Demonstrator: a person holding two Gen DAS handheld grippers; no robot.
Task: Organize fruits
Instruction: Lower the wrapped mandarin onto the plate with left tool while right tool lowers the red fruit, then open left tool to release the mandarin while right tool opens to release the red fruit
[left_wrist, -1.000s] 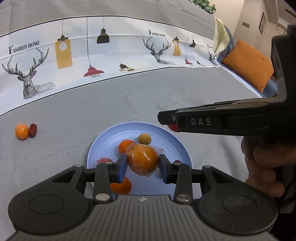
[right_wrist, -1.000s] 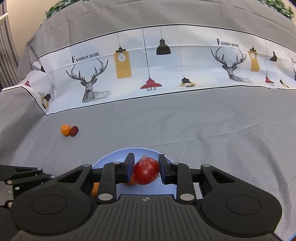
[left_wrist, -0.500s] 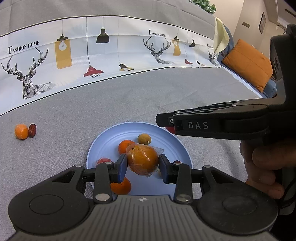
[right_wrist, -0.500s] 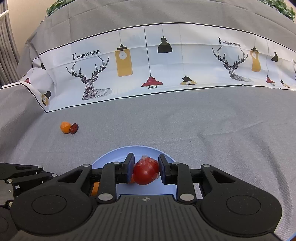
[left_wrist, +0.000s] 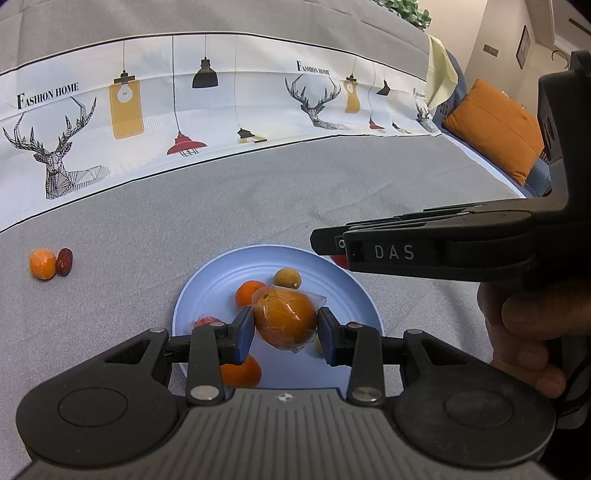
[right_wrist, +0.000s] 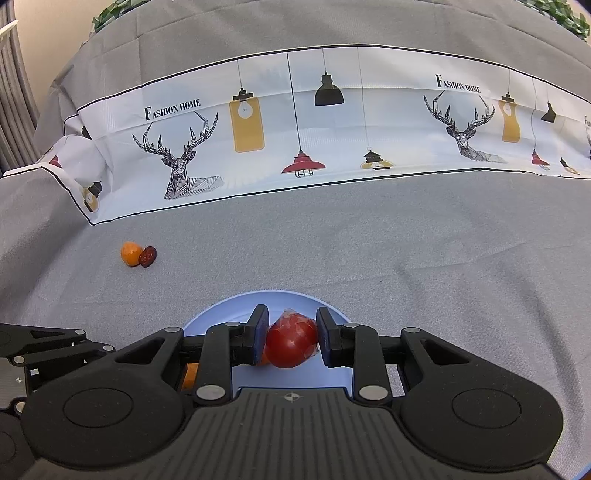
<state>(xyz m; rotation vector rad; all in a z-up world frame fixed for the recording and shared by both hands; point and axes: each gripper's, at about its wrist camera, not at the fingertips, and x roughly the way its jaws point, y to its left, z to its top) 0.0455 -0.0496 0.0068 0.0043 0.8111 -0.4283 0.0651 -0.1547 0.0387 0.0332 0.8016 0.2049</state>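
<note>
Almost nothing has shifted since a second ago: both grippers hang over the blue plate as before, the right one drifted only slightly across the left view.

Nearest in the left wrist view, the left gripper (left_wrist: 285, 332) is clenched on a wrapped orange (left_wrist: 286, 317), its pads pressed to the fruit's two sides above the blue plate (left_wrist: 334, 291). Under it lies another orange (left_wrist: 240, 371) at the plate's near edge, a wrapped red fruit (left_wrist: 203, 322) by the left rim, a third orange (left_wrist: 248, 292) toward the middle and a small brownish fruit (left_wrist: 287, 277) farther back.

In the right wrist view, the right gripper (right_wrist: 291, 341) grasps a wrapped red tomato (right_wrist: 291, 345) between its pads, over the plate's far side.

Beyond the plate the grey cloth (right_wrist: 369, 236) stretches out. Well apart to the far left, a small orange fruit (right_wrist: 131, 253) and a dark red date (right_wrist: 148, 256) lie touching each other. Farther back runs the white printed band (right_wrist: 332, 129) with deer and lamps, and an orange cushion (left_wrist: 496, 129) sits at the far right corner.
</note>
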